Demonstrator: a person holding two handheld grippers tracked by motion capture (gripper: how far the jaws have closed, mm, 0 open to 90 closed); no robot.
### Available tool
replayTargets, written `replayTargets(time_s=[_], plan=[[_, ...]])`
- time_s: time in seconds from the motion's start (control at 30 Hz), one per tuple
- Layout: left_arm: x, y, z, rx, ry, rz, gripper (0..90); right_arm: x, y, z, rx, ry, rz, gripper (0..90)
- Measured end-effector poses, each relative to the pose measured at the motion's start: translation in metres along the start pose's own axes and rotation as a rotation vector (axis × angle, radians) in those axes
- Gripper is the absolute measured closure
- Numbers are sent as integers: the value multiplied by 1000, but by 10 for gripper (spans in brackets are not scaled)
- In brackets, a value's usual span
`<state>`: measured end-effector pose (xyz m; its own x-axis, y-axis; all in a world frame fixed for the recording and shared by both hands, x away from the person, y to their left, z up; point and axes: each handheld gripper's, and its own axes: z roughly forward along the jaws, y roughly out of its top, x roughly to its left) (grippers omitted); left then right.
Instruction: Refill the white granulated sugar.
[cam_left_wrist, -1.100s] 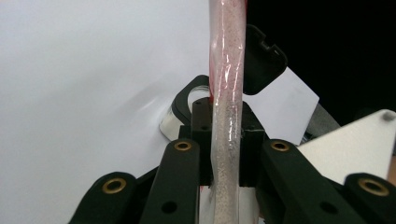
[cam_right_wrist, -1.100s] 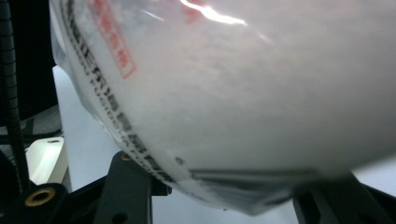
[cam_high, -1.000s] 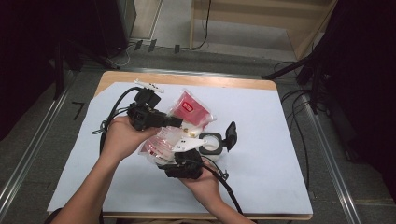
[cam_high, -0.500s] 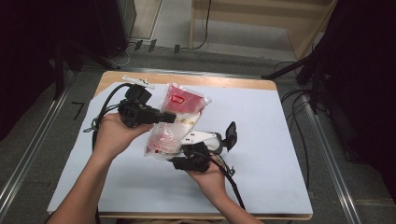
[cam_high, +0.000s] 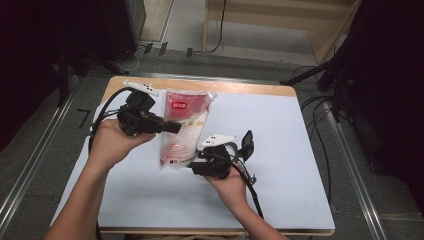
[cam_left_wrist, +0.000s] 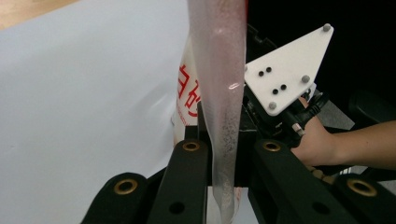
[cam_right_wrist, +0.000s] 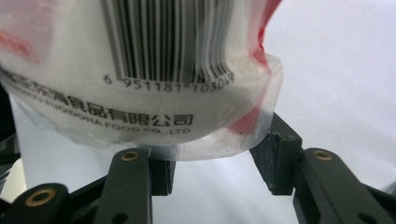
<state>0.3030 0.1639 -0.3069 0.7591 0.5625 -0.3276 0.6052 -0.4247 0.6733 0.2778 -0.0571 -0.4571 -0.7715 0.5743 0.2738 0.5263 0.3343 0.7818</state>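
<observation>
My left hand-held gripper (cam_high: 172, 127) pinches the side edge of the clear red-topped plastic bag of white grains (cam_high: 181, 127), held above the white-covered table (cam_high: 280, 150). Its long axis runs away from me, bottom seal lying between my right hand-held gripper's (cam_right_wrist: 215, 168) spread jaws, so right's nearer

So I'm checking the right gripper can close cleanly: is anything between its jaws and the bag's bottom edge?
Nothing visible. In the right gripper view the bag sits directly in the right gripper, its clear bottom seam lying across the open jaws with only white table cover behind. The left gripper already pinches the bag's side edge.
</observation>
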Motion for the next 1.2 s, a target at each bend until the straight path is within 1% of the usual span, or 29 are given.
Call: replayTargets(time_s=[0.07,0.13,0.17,0.2,0.23,0.27,0.3,0.33,0.37,0.4,0.43,0.47,0.5,0.53,0.57,0.6,0.67,0.7,0.73,0.87,0.9,0.93,0.97,1.0,1.03,1.07,1.1,1.13,1.2], plan=[[2,-1,0,-23,-16,-6,885,3,2,0,12,11,-23,541],[3,-1,-3,-25,-21,2,885,5,3,0,16,21,-31,542],[2,-1,-5,-32,-24,-4,888,5,3,1,19,26,-34,547],[2,0,-8,-34,-22,-1,891,6,3,1,28,29,-29,547],[2,0,-10,-52,-24,3,893,5,3,1,40,29,-29,547],[2,0,-10,-52,-24,3,895,5,3,1,40,29,-29,547],[2,0,-12,-61,-35,-2,895,4,3,2,43,33,-26,546],[2,0,-14,-72,-30,1,895,3,2,2,50,33,-24,545],[3,-1,-18,-80,-10,1,895,2,2,1,48,35,-20,545],[3,-1,-18,-80,-10,1,895,2,2,1,48,35,-20,545],[6,-2,-21,-87,21,-2,895,1,2,-2,40,36,-12,544],[9,-3,-22,-89,39,-8,895,1,3,-3,34,39,-11,542],[9,-3,-22,-89,39,-8,896,1,3,-4,29,42,-8,539],[12,-4,-23,-90,57,-8,896,1,3,-4,29,42,-8,539],[15,-5,-23,-88,73,-25,895,1,4,-6,22,43,-11,535],[19,-6,-23,-93,80,-32,895,1,4,-8,14,49,-14,531],[25,-8,-22,-88,100,-43,895,1,4,-12,6,59,-17,525],[29,-9,-20,-88,119,-52,895,1,4,-12,5,61,-18,528],[32,-10,-19,-90,125,-57,895,2,3,-14,8,82,-17,535],[46,-13,-10,-89,154,-74,894,2,0,-16,16,95,-32,535],[51,-13,-6,-83,177,-81,894,2,-1,-18,17,91,-34,535],[51,-13,-6,-83,177,-81,894,2,-1,-18,17,91,-34,535],[56,-14,-3,-76,187,-81,894,1,-2,-20,13,90,-35,534],[58,-14,-1,-76,188,-88,894,0,-2,-22,10,84,-35,533],[65,-15,4,-76,194,-102,894,-1,-4,-26,0,85,-32,529],[65,-15,4,-76,194,-102,894,-1,-4,-26,0,85,-32,529],[70,-16,8,-78,195,-108,894,-1,-4,-28,-5,81,-36,527],[73,-17,10,-77,195,-115,894,-3,-5,-30,-5,90,-41,519],[80,-18,16,-78,190,-129,894,-2,-8,-35,17,101,-39,507]])
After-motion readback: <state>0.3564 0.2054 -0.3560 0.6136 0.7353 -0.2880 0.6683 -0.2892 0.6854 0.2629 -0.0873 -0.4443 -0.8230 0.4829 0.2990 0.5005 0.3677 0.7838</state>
